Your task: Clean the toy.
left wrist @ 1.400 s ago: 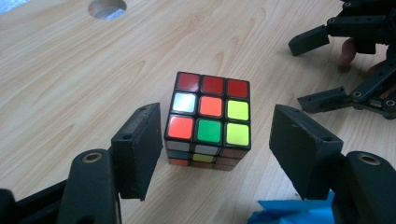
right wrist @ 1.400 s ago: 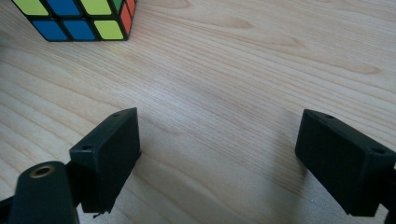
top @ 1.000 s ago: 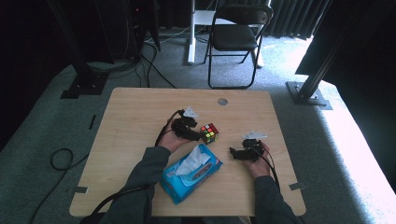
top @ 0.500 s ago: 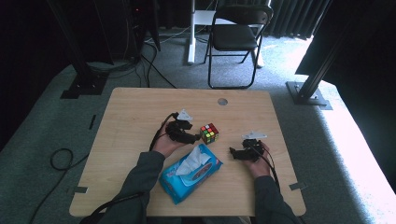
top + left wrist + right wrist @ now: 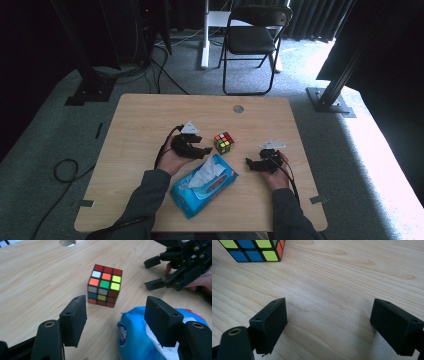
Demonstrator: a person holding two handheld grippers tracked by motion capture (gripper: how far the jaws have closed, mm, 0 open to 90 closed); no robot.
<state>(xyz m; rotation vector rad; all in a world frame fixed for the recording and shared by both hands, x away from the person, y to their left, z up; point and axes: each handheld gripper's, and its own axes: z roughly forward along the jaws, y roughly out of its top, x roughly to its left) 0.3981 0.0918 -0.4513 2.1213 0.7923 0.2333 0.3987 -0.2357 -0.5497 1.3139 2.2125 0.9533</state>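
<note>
A scrambled Rubik's cube [image 5: 224, 142] sits on the wooden table [image 5: 140, 120], near the middle. In the left gripper view the cube [image 5: 105, 285] lies just ahead of my left gripper [image 5: 117, 320], whose jaws stand open with nothing between them. From above, that left gripper [image 5: 207, 149] is just left of the cube and apart from it. My right gripper [image 5: 248, 164] rests to the cube's right, pointing left, open and empty. The cube [image 5: 252, 247] is at the top left of the right gripper view, beyond my right gripper [image 5: 329, 322].
A blue pack of tissues [image 5: 204, 185] lies between the two hands near the front edge, and its end [image 5: 135, 340] reaches under the left gripper's right jaw. A round hole [image 5: 238, 108] is in the table's far side. A folding chair [image 5: 255, 40] stands beyond.
My left gripper has drawn back a little from the cube, toward the near edge and slightly left. The cube, the tissue pack and the right gripper have kept still.
</note>
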